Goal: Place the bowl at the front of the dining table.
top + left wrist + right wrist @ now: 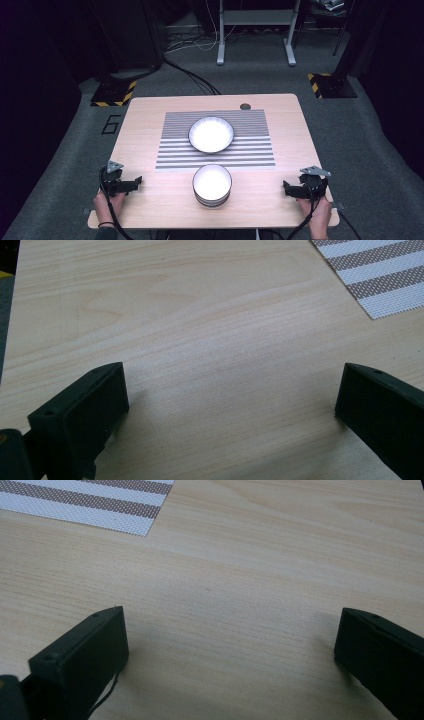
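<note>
- Two grippers, one per hand, at the near table (150, 107) edge: left gripper (134, 181) and right gripper (289, 188), both with jaws wide apart, nothing between them.
- Two bowls: near bowl (212, 185) midway between the grippers, well apart from each; far bowl (211, 134) beyond it on one striped mat (250, 145).
- Bowls are round, mouths up, no long axis.
- Gripper views add wood grain and a mat corner (380, 275) (75, 505); the high view adds the bowls.
</note>
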The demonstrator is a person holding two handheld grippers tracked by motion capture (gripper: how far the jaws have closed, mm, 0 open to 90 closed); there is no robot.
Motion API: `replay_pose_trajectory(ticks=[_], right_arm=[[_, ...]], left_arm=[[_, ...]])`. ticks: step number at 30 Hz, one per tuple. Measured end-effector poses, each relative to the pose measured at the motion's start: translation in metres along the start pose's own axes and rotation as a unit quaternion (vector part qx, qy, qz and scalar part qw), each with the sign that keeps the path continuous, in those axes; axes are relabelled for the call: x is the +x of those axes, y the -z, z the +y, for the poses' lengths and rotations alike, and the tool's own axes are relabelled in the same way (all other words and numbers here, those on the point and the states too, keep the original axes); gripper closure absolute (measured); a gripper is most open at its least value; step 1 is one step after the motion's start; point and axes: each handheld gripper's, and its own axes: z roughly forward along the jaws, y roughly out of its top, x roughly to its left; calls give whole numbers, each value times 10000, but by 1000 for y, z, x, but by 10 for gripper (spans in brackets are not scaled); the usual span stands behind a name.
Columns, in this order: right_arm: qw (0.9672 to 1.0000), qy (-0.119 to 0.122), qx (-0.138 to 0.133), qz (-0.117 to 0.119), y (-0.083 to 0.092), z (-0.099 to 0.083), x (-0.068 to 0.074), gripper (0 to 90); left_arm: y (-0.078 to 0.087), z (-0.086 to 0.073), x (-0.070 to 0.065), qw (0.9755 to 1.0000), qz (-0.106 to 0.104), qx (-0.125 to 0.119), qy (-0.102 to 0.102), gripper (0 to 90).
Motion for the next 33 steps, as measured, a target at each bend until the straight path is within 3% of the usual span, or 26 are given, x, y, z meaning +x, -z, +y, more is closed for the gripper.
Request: replay_pose_trajectory(ticks=[10, 16, 23, 27, 29, 33], right_arm=[[10000, 6, -4, 19, 0, 0, 0, 0], [10000, 86, -16, 10, 0, 0, 2, 0], [9999, 143, -25, 30, 0, 0, 2, 0], [9986, 392, -216, -269, 4, -2, 9, 18], [9986, 430, -209, -208, 6, -1, 9, 19], [9994, 238, -252, 65, 9, 3, 7, 16]], left_arm=[[0, 0, 0, 10000, 0, 7, 11, 4], [2, -2, -4, 9995, 213, 15, 222, 4], [1, -1, -5, 9995, 204, 7, 227, 7], [2, 0, -4, 9998, 146, 78, 149, 12], [2, 0, -5, 9998, 137, 75, 152, 12], [5, -1, -7, 9998, 53, 11, 191, 30]])
